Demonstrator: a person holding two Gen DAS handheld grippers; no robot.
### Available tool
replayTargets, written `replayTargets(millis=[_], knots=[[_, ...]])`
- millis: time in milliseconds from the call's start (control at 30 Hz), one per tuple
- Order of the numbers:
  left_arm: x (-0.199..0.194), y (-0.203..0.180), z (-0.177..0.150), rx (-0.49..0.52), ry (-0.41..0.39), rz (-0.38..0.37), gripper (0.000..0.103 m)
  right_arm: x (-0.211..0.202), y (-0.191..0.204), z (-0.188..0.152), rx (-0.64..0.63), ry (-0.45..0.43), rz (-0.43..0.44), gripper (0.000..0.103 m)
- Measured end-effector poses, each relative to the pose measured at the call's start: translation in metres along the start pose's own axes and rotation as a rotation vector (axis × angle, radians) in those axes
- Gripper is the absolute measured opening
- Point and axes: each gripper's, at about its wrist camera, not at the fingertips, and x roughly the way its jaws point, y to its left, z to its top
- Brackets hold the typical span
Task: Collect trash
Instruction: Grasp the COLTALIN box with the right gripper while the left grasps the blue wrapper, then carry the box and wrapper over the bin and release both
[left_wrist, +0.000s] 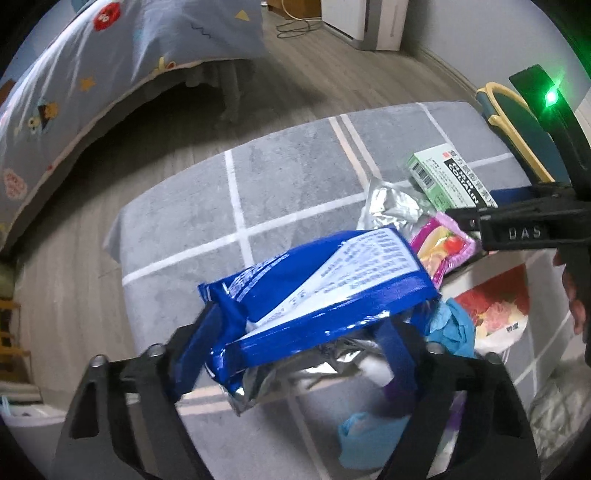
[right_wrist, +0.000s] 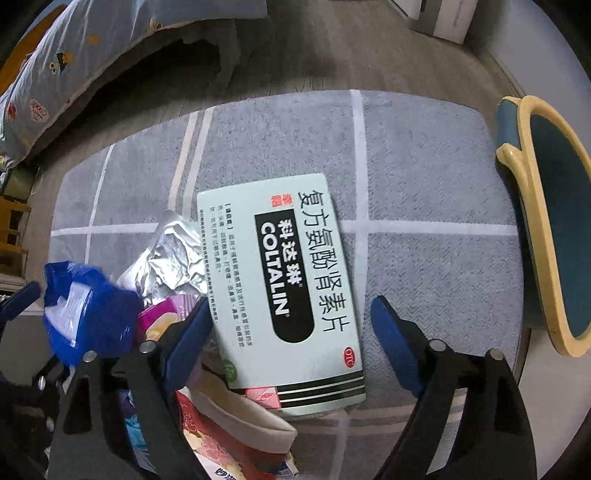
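Observation:
My left gripper (left_wrist: 299, 328) is shut on a blue snack bag (left_wrist: 314, 291) with a silver lining and holds it above the grey rug (left_wrist: 288, 177). The same bag shows at the left of the right wrist view (right_wrist: 85, 310). My right gripper (right_wrist: 288, 317) is open, its blue fingers on either side of a pale green Coltalin medicine box (right_wrist: 280, 280) lying on the rug. The box also shows in the left wrist view (left_wrist: 447, 177). A crumpled silver foil wrapper (right_wrist: 173, 251) and a pink snack wrapper (left_wrist: 443, 247) lie beside it.
A white paper cup with a red picture (right_wrist: 236, 428) lies near the box. Blue tissue scraps (left_wrist: 454, 325) lie on the rug. A teal and yellow dustpan (right_wrist: 554, 229) stands at the right. A bed with a blue patterned cover (left_wrist: 92, 85) is at the far left.

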Motion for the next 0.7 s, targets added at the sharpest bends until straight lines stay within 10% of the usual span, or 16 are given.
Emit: replayTargets(millis=[200, 700], knots=[[0.003, 0.002, 0.006, -0.015, -0.002, -0.034, 0.042, -0.001, 0.000, 0.001, -0.005, -0.005, 0.010, 0.073], [-0.027, 0.015, 0.010, -0.109, -0.051, -0.014, 0.012, -0.043, -0.023, 0.005, 0.043, -0.119, 0.029, 0.073]])
